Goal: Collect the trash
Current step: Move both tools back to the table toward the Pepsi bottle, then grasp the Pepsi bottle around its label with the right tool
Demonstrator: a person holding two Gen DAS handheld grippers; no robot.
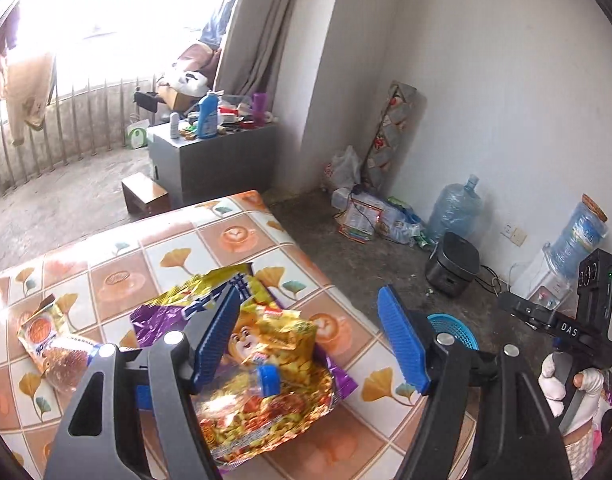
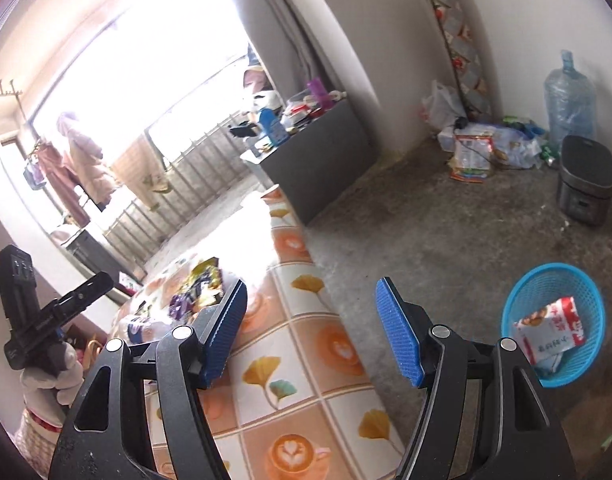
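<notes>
Trash lies on a table with a tiled coffee-and-leaf cloth (image 1: pixel 234 240). A crumpled yellow snack bag (image 1: pixel 274 364) with a purple wrapper and a clear bottle with a blue cap (image 1: pixel 268 380) lie between the fingers of my open left gripper (image 1: pixel 310 340). Another shiny orange wrapper (image 1: pixel 46 336) lies to the left. My right gripper (image 2: pixel 310 332) is open and empty above the table's edge (image 2: pixel 306 344). A blue mesh basket (image 2: pixel 554 284) stands on the floor to its right, holding a red-and-white packet (image 2: pixel 550 332). The basket's rim also shows in the left wrist view (image 1: pixel 454 328).
A grey cabinet (image 1: pixel 218 152) loaded with bottles stands by the balcony railing. Bags and packets (image 1: pixel 370 220) are piled in the corner next to a water jug (image 1: pixel 454 208). A black rice cooker (image 1: pixel 452 264) and a water dispenser (image 1: pixel 546 280) stand along the wall.
</notes>
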